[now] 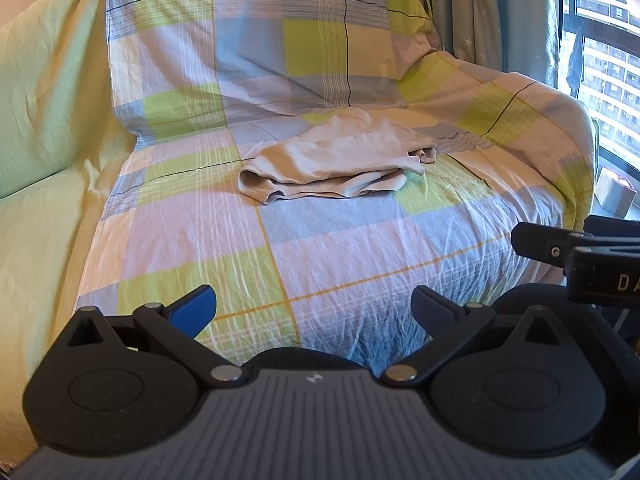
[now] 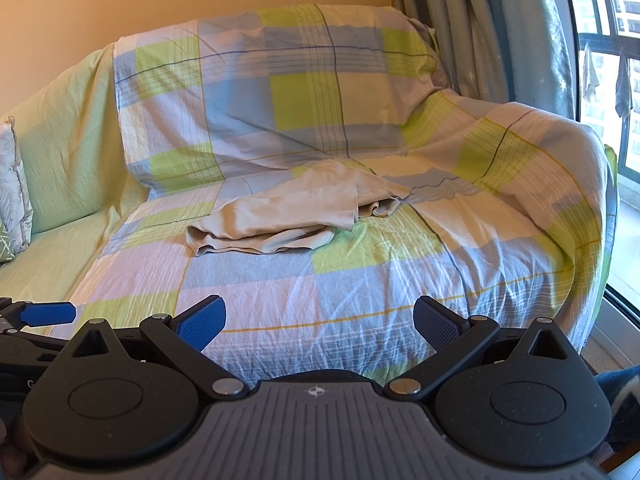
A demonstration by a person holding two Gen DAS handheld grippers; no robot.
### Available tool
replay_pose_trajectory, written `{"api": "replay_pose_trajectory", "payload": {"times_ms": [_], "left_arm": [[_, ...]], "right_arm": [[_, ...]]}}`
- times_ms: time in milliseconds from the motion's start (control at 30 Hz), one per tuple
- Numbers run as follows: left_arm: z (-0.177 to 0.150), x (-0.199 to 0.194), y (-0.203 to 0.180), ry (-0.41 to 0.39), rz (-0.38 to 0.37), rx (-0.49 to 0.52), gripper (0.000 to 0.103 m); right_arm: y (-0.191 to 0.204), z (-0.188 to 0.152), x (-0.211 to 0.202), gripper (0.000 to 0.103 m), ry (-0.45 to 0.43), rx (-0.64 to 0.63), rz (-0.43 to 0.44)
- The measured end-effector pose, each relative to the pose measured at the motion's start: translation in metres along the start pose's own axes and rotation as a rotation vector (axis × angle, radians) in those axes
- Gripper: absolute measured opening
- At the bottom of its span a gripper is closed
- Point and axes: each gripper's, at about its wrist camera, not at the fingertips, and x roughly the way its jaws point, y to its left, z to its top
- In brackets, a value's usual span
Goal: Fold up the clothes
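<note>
Garment (image 1: 336, 160), beige and loosely folded, lies mid-seat toward the back edge of a sofa (image 1: 360, 264) under a checked sheet; left gripper (image 1: 314, 312) and right gripper (image 2: 320, 322) hover wide open, empty, near the front edge.

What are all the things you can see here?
garment: one, beige, lying loosely bunched on the middle of the sofa seat
checked sheet: one, green, blue, pink and white squares, draped over the sofa seat, back and one arm
green cover: one, pale green, over the sofa's far side
cushion: one, grey patterned, at the sofa's edge
curtain: one, blue-grey with small stars, beside the window
window: one, bright, buildings outside
left gripper: one, black with blue pad, open, holding nothing
right gripper: one, black with blue pad, open, holding nothing
</note>
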Motion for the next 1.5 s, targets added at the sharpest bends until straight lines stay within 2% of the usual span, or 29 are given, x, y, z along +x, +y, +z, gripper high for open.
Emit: {"api": "replay_pose_trajectory", "payload": {"times_ms": [667,1500], "left_arm": [[0.011,-0.002,0.01,0.007,0.009,0.017,0.102],[0.033,-0.023,0.001,-0.075,0.007,0.024,0.102]], "right_arm": [[-0.004,0.013,-0.006,0.103,-0.015,0.001,0.006],[-0.022,0.027,-0.032,0.103,-0.073,-0.003,-0.034]]}}
